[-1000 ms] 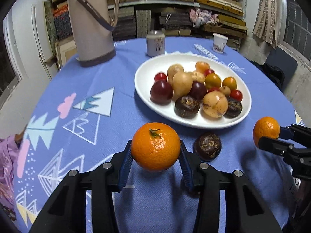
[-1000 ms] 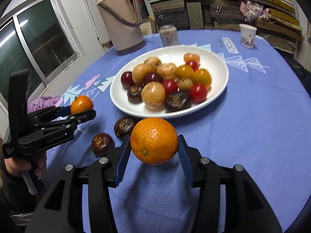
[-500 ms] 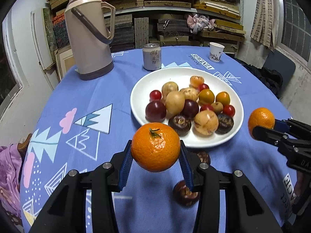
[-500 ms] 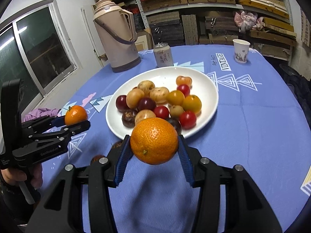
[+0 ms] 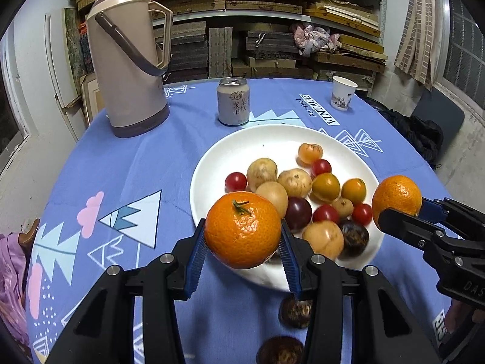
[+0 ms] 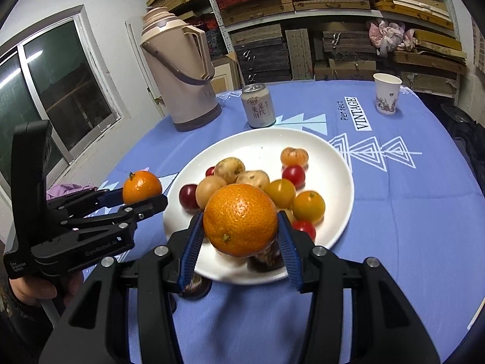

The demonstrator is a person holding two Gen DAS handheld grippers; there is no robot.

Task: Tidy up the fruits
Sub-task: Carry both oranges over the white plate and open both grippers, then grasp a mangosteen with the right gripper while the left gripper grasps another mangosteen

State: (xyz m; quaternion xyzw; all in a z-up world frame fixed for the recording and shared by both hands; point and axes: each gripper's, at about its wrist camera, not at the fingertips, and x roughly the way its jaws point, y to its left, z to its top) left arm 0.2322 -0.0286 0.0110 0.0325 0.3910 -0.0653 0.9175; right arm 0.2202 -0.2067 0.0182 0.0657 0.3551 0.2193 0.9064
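Fruit sits mostly on the white plate, which rests mid-table on the blue patterned tablecloth. Tall beige thermos stands upright at the far left of the cloth; a drink can stands just behind the plate, and a paper cup further right, well apart from it. Plate holds pale round fruits, dark plums, yellow-orange tomatoes, red cherry tomatoes and one small peeled-looking orange piece at the far edge. Left gripper pinches an orange with green stem between its blue pads, held in the air over the plate's near rim. Right gripper likewise clamps a second orange over the near rim. Two dark brown chestnut-like fruits lie on the cloth, just in front of the plate.
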